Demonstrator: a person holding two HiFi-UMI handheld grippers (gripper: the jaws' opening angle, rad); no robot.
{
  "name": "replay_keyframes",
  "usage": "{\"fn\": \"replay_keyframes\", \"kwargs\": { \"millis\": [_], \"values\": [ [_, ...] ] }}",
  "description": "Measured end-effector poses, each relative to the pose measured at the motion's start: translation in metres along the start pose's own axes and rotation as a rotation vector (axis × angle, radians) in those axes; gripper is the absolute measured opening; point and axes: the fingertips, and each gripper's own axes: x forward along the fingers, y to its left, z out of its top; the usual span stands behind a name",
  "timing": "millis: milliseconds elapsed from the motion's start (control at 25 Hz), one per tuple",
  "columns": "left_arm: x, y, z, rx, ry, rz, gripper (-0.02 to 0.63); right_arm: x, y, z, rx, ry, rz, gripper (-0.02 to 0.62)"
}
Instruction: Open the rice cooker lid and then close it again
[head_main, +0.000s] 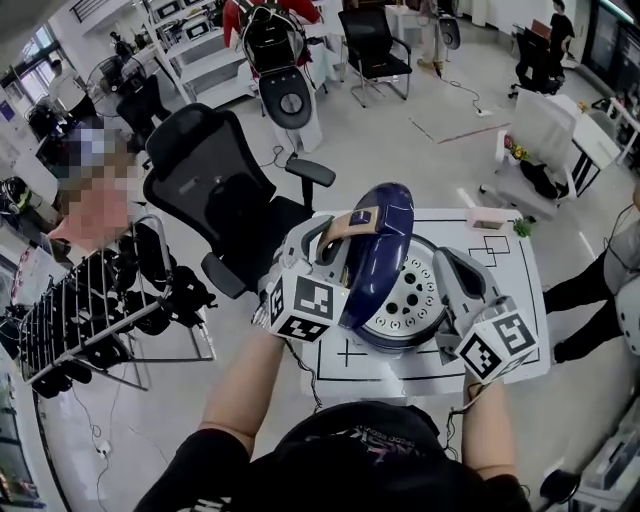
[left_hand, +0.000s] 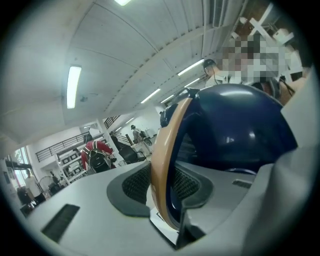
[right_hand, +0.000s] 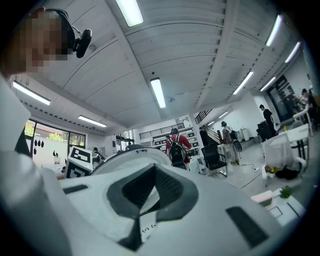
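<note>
The rice cooker (head_main: 405, 305) stands on the white table (head_main: 510, 290) with its dark blue lid (head_main: 382, 250) raised almost upright, so the perforated inner plate shows. My left gripper (head_main: 338, 245) is shut on the lid's tan handle (head_main: 356, 222). In the left gripper view the handle (left_hand: 161, 165) runs between the pads, with the lid (left_hand: 235, 125) bulging to the right. My right gripper (head_main: 452, 268) is shut and holds nothing, at the cooker's right side. In the right gripper view its jaws (right_hand: 150, 202) are pressed together, with the cooker's pale rim (right_hand: 132, 152) just beyond them.
A black office chair (head_main: 215, 195) stands close to the table's left edge. A wire rack (head_main: 80, 310) holds dark gear at the left. A small plant (head_main: 522, 228) and a card (head_main: 488, 223) lie at the table's far corner. A person's legs (head_main: 590, 285) are at the right.
</note>
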Motion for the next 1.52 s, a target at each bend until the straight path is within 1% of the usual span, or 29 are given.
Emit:
{"fn": "replay_keyframes", "kwargs": {
  "millis": [200, 560, 880, 1000, 1120, 1360, 1520],
  "values": [
    [0.008, -0.022, 0.011, 0.104, 0.042, -0.002, 0.118, -0.006, -0.016, 0.014, -0.013, -0.005, 0.038, 0.002],
    [0.024, -0.062, 0.02, 0.252, 0.112, -0.006, 0.129, -0.018, -0.037, 0.022, -0.045, 0.013, 0.099, 0.002],
    [0.036, -0.094, 0.021, 0.38, 0.167, -0.007, 0.133, -0.015, -0.043, 0.003, -0.075, 0.11, 0.165, 0.002],
    [0.039, -0.103, 0.019, 0.421, 0.186, -0.004, 0.135, -0.012, -0.035, -0.008, -0.118, 0.166, 0.209, 0.002],
    [0.042, -0.111, 0.018, 0.457, 0.201, -0.005, 0.137, -0.008, -0.032, -0.021, -0.166, 0.221, 0.232, 0.002],
    [0.047, -0.121, 0.015, 0.502, 0.227, -0.005, 0.138, -0.004, -0.033, -0.045, -0.167, 0.299, 0.266, 0.002],
    [0.05, -0.126, 0.013, 0.515, 0.238, -0.006, 0.14, -0.005, -0.038, -0.053, -0.157, 0.319, 0.276, 0.002]
  ]
}}
